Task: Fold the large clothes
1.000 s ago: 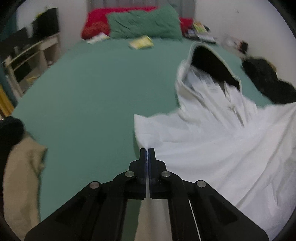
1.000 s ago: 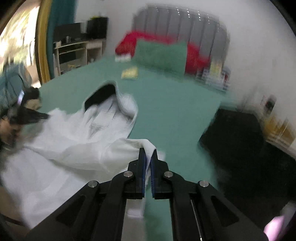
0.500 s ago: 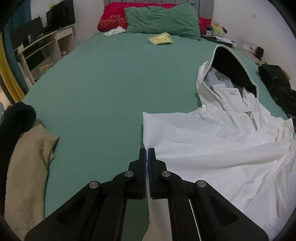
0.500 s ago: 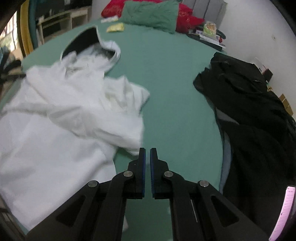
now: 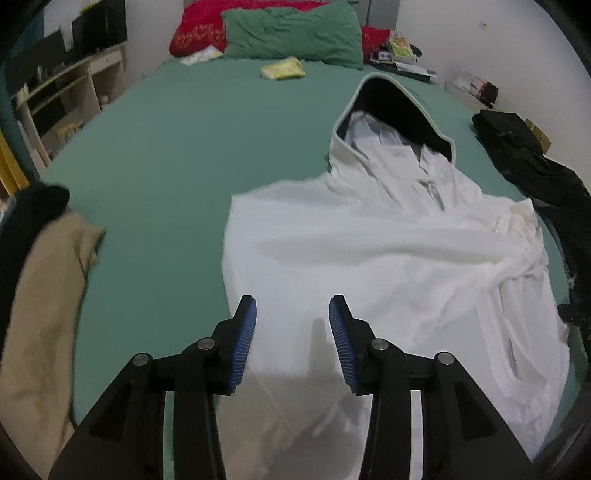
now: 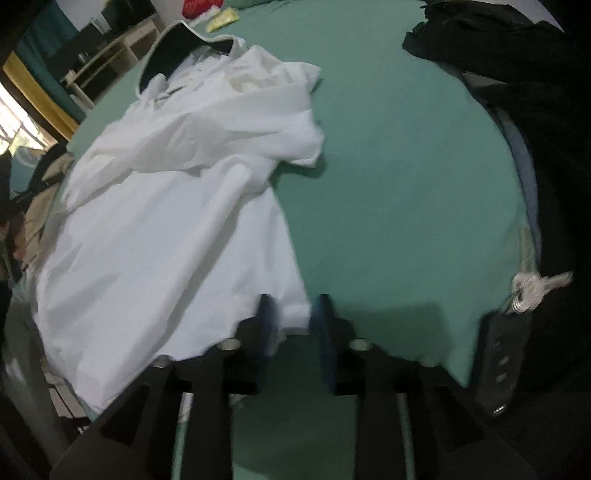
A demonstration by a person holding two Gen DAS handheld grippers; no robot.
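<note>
A large white hooded garment (image 5: 369, 258) with a dark hood lining (image 5: 399, 107) lies spread on the green bed (image 5: 166, 166). It also shows in the right wrist view (image 6: 177, 221), with one sleeve folded across the body. My left gripper (image 5: 292, 314) is open and empty just above the garment's near hem. My right gripper (image 6: 291, 314) is open, with the garment's lower right corner lying between the fingers, not gripped.
A beige and black garment (image 5: 40, 295) lies at the bed's left edge. A black clothes pile (image 5: 535, 173) lies on the right, also in the right wrist view (image 6: 535, 110), with a key fob and keys (image 6: 517, 325). Pillows (image 5: 288, 33) and a yellow packet (image 5: 282, 69) lie at the head.
Both grippers have opened and let go of the white garment, which now lies flat on the bed. The right gripper has dropped toward the garment's lower right corner.
</note>
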